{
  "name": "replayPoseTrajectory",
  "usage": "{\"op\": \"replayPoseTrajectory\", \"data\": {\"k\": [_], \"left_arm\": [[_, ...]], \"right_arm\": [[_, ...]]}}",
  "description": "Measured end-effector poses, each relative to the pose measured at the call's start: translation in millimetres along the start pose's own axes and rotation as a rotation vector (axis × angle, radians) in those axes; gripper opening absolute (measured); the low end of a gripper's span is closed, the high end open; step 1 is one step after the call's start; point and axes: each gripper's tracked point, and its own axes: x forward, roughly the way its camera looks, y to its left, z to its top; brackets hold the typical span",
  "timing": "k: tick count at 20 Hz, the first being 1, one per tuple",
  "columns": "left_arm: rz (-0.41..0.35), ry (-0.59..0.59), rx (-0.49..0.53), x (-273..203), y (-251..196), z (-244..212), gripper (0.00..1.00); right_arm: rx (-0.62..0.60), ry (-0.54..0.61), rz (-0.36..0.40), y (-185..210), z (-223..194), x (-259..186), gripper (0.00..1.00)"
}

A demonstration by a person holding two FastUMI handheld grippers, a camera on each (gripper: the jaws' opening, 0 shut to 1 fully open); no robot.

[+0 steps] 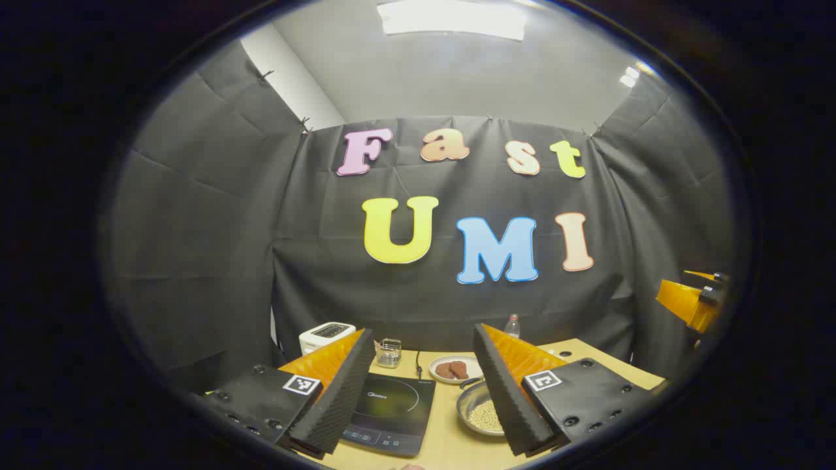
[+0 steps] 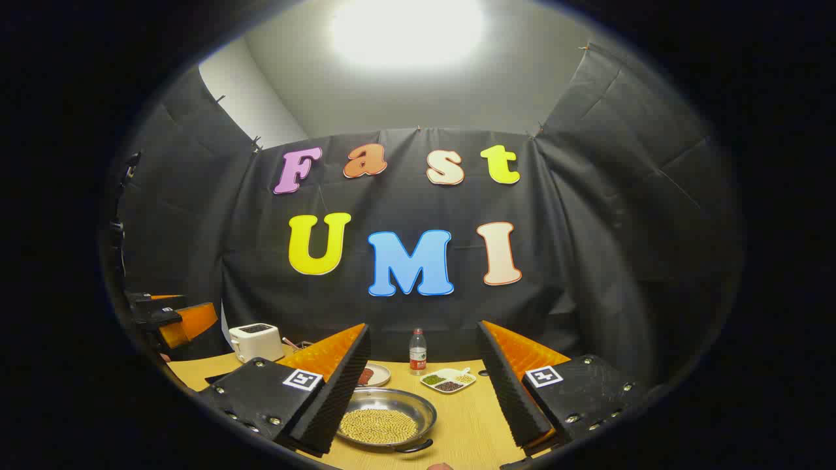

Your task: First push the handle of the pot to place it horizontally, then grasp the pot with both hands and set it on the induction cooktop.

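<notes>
First, bring the right gripper [image 2: 424,391] down to the pot [image 2: 386,418] near the tabletop's [image 2: 470,424] front edge and nudge its dark handle [image 2: 413,448] sideways. Both grippers hover high, jaws spread apart and empty; the left gripper [image 1: 418,391] looks over the induction cooktop [image 1: 390,412], just beside the pot.

Steel pot [image 2: 386,418] w/ beans — on table, right of black cooktop [image 1: 390,412].

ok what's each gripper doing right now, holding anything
left gripper: open, holding nothing, above the cooktop.
right gripper: open, holding nothing, above the pot.
</notes>
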Motion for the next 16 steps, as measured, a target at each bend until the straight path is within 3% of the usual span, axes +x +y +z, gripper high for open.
{"op": "replayPoseTrajectory", "data": {"k": [1, 16], "left_arm": [[-0.001, 0.001, -0.002, 0, 1, 0, 0.93], [-0.055, 0.008, -0.002, 20, 5, -7, 0.94]], "right_arm": [[0.003, 0.0, -0.005, -1, -1, 0, 0.97], [-0.011, 0.02, -0.082, -9, -8, 2, 0.97]]}}
